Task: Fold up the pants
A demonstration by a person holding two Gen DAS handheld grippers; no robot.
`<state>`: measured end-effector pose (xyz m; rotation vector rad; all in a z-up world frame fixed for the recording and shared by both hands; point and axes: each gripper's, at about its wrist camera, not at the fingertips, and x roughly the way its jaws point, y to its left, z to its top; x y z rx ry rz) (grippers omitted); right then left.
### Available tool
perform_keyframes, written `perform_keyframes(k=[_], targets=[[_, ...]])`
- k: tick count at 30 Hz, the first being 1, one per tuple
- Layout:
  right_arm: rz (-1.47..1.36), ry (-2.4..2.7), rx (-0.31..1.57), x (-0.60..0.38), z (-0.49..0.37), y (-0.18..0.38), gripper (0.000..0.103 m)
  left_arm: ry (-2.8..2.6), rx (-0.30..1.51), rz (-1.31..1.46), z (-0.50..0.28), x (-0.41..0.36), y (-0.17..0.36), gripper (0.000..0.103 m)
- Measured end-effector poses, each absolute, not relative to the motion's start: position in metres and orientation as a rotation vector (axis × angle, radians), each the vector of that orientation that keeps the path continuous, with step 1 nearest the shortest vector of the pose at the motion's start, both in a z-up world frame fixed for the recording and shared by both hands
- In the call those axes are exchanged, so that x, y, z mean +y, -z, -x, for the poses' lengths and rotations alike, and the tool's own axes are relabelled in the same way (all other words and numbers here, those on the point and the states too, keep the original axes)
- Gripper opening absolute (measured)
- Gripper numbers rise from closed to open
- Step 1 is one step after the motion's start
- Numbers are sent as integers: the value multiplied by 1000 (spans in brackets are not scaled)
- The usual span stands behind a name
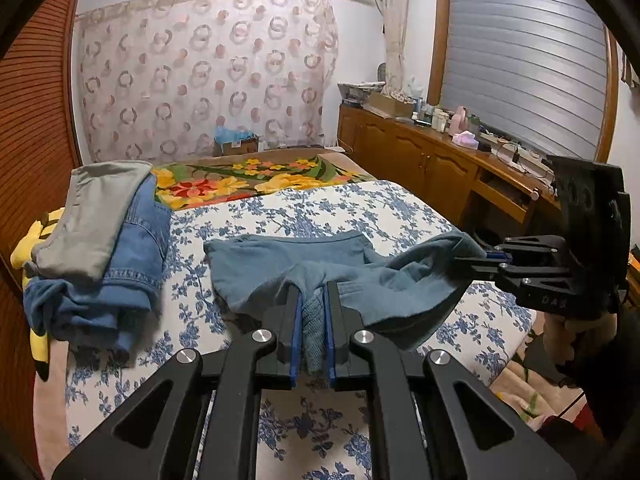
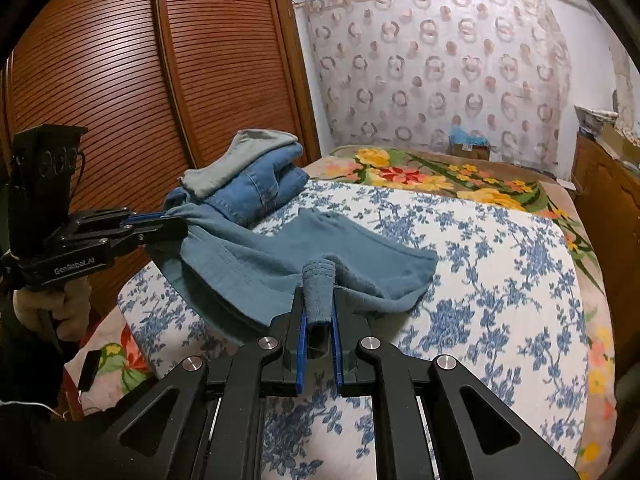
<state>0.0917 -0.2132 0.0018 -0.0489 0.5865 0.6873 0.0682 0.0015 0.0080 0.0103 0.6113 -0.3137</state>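
Left wrist view: the left gripper point(image 1: 313, 300) is clamped narrow on a bunched edge of the teal-blue soft knit pants point(image 1: 280, 264). The right gripper point(image 1: 470, 260) is likewise pinched closed on another edge, to the right of the pants. Right wrist view confirms both grips: right gripper point(image 2: 320, 300) holds a rolled fold of fabric, left gripper point(image 2: 176, 224) holds the far-left edge.

Handling judgement: the fabric appears light, limp and non-slippery; it sags between the grips. Hold at hems or waistband edges.

The pants lie partly on the blue-floral white bedspread point(image 1: 360, 208), directly ahead of both grippers, beside a stack of folded denim and grey garments point(image 1: 116, 232).
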Motion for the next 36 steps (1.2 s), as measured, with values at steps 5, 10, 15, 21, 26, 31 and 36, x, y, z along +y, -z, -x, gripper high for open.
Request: perform_keyframes(k=[5,10,15,21,26,31,36], targets=[[35,-679,598,-215,-84,2,10,321,632,-7,-64,3,1,10],[25,-682,603,-217,-74,6,10,330,636,0,-56,6,7,10],[16,-688,619,-218,-61,11,10,345,642,15,-44,4,12,10],[-1,-696,626,-224,-41,9,10,360,642,27,-26,4,12,10],[-17,-702,631,-230,-28,8,10,375,656,31,-14,3,15,10],[-44,-705,651,-236,-26,13,10,385,677,29,-14,-1,19,10],[-58,-671,683,-235,-35,21,10,384,703,41,-27,0,28,10]])
